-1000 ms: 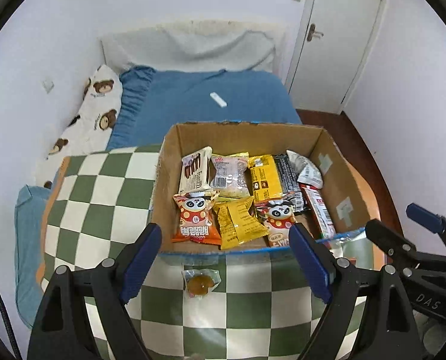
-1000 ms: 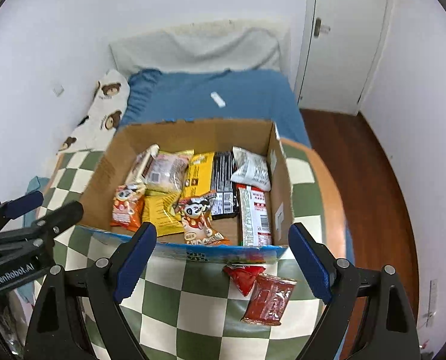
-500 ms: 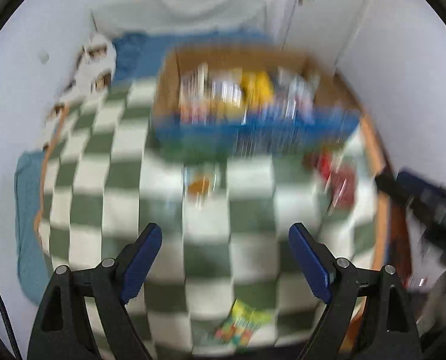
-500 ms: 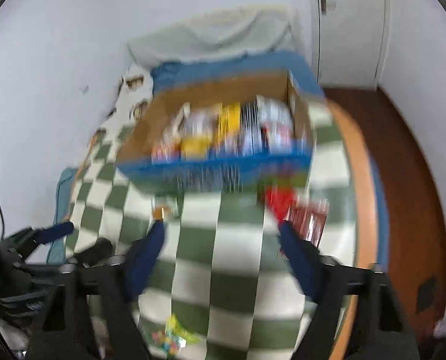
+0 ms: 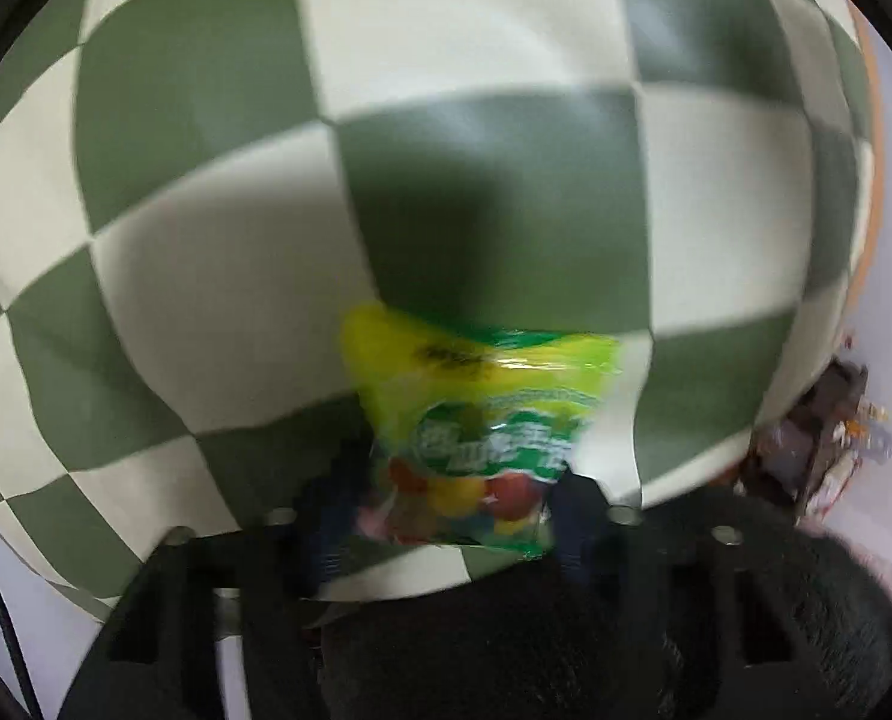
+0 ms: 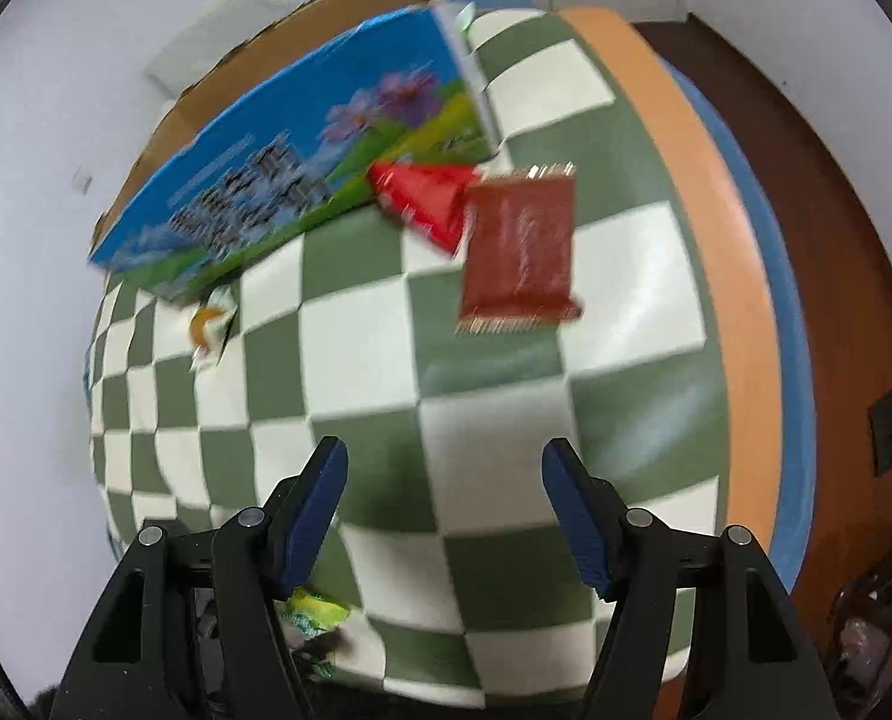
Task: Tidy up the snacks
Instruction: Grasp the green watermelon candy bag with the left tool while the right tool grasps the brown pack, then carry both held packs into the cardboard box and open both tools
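Down low, the left claw [image 5: 452,516] points steeply at the checkered tabletop [image 5: 218,276], its jaws closing on a yellow-green candy packet [image 5: 476,432]. The packet's lower end sits between the blurred blue pads, which appear to touch its sides; its upper end lies flat on a green square. The right claw [image 6: 444,510] hangs over the same tabletop with its jaws partly apart and nothing between them. Ahead of it lies a dark red snack packet [image 6: 518,246], overlapping a brighter red packet [image 6: 428,198] that rests against the blue printed front of a cardboard box [image 6: 278,180]. Near the box's left corner lies a small clear-wrapped orange sweet [image 6: 209,324]. Beside the right claw's left finger, the candy packet's corner shows.
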Demonstrator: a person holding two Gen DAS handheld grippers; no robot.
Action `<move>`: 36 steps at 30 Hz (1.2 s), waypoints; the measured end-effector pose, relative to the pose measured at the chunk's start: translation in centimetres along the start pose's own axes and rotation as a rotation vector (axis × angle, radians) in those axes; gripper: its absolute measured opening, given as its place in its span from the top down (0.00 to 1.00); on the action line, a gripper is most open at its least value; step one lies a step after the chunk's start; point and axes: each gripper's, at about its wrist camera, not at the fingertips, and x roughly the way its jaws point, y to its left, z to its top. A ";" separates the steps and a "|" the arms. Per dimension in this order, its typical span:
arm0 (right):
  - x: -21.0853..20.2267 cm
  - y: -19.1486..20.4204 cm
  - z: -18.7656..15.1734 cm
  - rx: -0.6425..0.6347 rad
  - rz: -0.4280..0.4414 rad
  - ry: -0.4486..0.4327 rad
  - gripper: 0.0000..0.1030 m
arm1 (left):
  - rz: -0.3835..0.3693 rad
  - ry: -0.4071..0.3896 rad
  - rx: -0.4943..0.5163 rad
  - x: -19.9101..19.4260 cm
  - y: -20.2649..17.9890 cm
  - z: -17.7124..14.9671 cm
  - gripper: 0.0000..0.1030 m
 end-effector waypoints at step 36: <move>9.6 3.3 -0.6 -0.113 -0.103 0.145 0.42 | -0.184 -0.275 -0.381 -5.7 9.3 8.4 0.48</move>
